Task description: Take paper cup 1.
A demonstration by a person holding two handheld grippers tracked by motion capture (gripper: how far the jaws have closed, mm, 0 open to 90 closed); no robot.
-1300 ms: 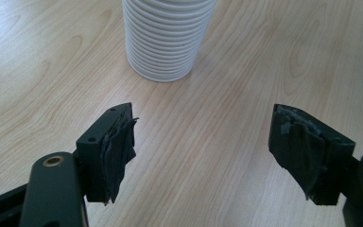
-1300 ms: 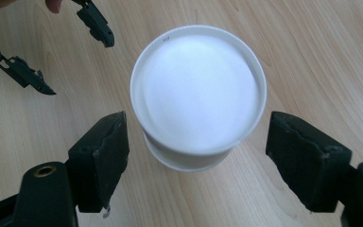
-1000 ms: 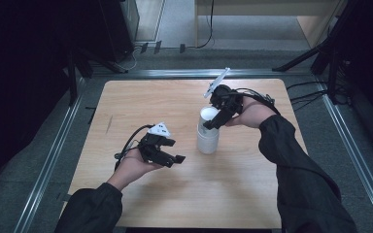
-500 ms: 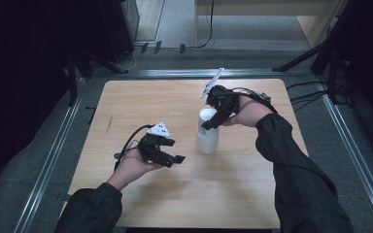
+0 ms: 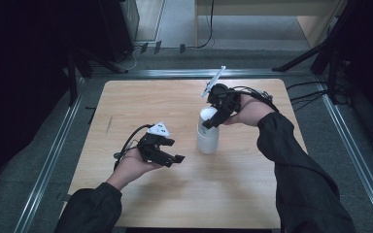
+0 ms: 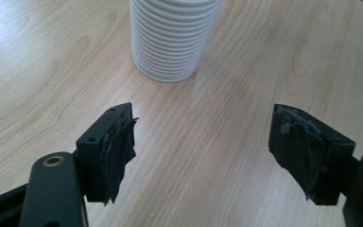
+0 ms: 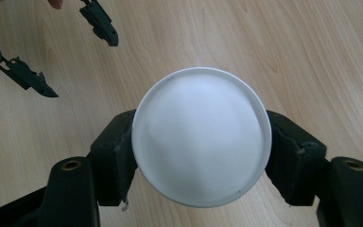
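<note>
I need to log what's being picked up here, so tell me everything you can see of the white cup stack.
The white cup stack is a nested column of what look like thin plastic cups, its side ringed with many close rims. It stands upside down on the wooden table, right of centre, its flat round base facing up. The right tongs, which have just been closing, press on either side of the top cup. The open left tongs stay clear of it.

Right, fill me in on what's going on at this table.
A person works two hand-held tongs at a light wooden table. The right tongs have just been closing from above on the top of an upside-down stack of white ribbed paper cups, jaws on either side. The left tongs are open, holding nothing, beside the stack.
</note>
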